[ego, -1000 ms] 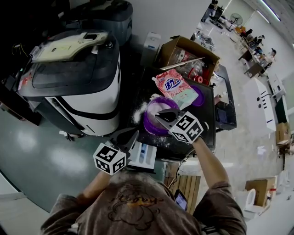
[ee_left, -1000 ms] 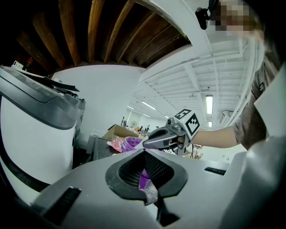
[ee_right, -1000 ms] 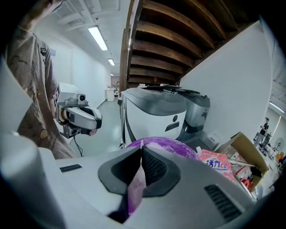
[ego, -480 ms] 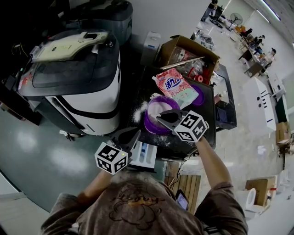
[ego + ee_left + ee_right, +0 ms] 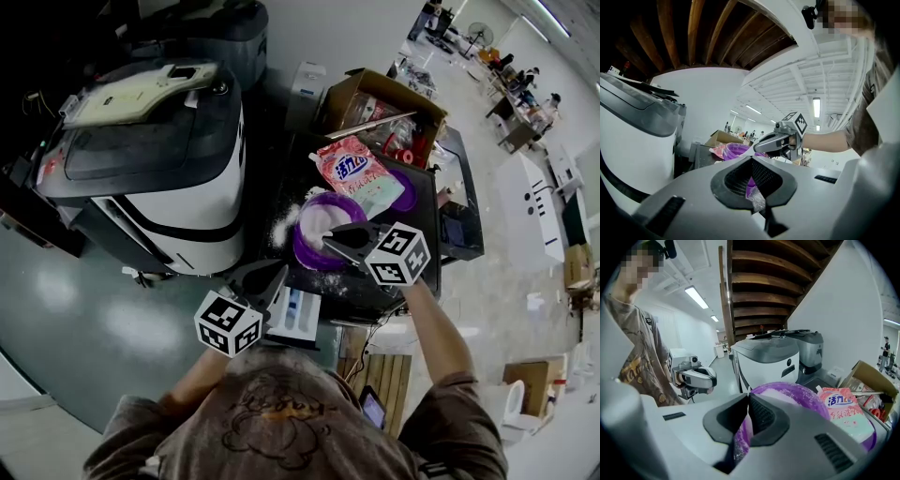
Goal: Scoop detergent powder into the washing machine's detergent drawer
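Left tongs (image 5: 274,278): pressed together, lower centre of the head view, just beside the detergent drawer (image 5: 292,317).
Right tongs (image 5: 330,246): clenched on a thin purple strip (image 5: 739,446) dusted with powder, at the near edge of the purple bowl (image 5: 300,251).
Detergent powder (image 5: 317,220): white, inside the bowl, centre of frame on the black worktop (image 5: 295,178); some is spilled left of the bowl.
Detergent bag (image 5: 361,178): pink, lying against the bowl's upper-right side.
Washing machine (image 5: 159,159): upper left, beside the worktop.
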Demonstrator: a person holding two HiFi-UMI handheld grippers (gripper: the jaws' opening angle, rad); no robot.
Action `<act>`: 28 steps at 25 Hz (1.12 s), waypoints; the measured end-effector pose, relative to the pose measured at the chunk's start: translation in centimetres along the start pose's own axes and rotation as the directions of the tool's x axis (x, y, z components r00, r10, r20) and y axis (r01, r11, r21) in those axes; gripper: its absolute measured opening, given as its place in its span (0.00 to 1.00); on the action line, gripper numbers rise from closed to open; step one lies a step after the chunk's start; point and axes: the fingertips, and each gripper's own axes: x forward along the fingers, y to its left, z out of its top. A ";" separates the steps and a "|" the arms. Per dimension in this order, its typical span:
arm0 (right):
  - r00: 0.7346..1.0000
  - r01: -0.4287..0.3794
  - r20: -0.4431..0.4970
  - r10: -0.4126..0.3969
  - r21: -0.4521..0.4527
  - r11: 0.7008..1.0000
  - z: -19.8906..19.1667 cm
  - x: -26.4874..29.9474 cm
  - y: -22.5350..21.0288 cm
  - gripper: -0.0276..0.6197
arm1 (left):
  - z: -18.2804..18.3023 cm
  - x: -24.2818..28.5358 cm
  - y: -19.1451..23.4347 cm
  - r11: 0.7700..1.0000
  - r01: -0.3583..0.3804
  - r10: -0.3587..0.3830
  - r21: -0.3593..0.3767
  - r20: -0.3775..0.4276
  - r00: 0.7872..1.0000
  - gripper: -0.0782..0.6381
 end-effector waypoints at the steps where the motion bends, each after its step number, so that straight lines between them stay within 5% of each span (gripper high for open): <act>1: 1.000 -0.002 0.006 0.002 0.010 1.000 0.0 -0.1 0.0 0.06 | -0.1 0.0 0.0 1.000 0.000 0.000 0.000 -0.001 1.000 0.14; 13: 0.990 -0.017 0.139 -0.011 0.196 0.980 -0.4 -2.8 -0.4 0.06 | -0.4 -0.1 -0.8 1.000 0.013 -0.012 0.005 -0.006 1.000 0.14; 28: 0.924 0.015 0.345 -0.164 0.395 0.919 -1.0 -7.2 -1.8 0.06 | -0.9 0.2 -1.9 0.999 0.034 -0.033 0.017 -0.023 0.999 0.14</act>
